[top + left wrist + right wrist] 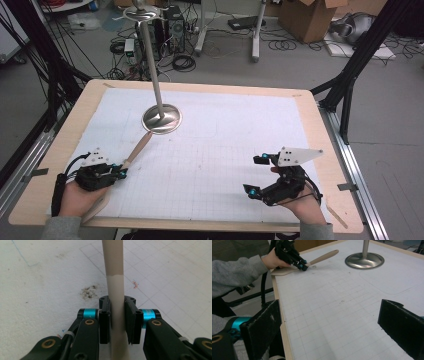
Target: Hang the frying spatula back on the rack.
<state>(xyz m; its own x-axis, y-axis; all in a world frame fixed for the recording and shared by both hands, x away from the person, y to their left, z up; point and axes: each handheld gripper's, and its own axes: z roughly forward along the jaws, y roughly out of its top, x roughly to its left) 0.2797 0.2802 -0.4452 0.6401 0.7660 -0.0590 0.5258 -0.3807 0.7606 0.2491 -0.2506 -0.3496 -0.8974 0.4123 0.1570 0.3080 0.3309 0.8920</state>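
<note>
left gripper (pixel 121 172): sits at about 8 o'clock on the table, and its jaws are closed around the handle of the wooden spatula (pixel 136 151). In the left gripper view the pads (pixel 105 320) sit on both sides of the handle with pretty much no gap, so it looks clamped.

spatula: wooden and pale. The handle points from the gripper toward 1 o'clock, and its tip ends just short of the metal stand's base (pixel 162 119). I can't tell whether the tip touches the base. The flat blade end sticks out behind the gripper, under the hand, toward the near left table edge. In the right gripper view you can see the blade (pixel 283 271) lying low at the edge of the white mat.

right gripper (pixel 256 175): sits at about 4 o'clock, jaws wide apart with nothing between them. In its own view the two black pads (pixel 263 326) frame bare gridded paper. It's well apart from the spatula.

stand: round shiny base at roughly 11 o'clock from the table centre, with a thin pole going up and another disc on top (pixel 141 12).

table (pixel 320 130): light wood top, mostly covered by a white grid mat (pixel 225 150) with a few smudges.

hands: grey sleeves come in from the bottom edge, one hand per gripper.
</note>
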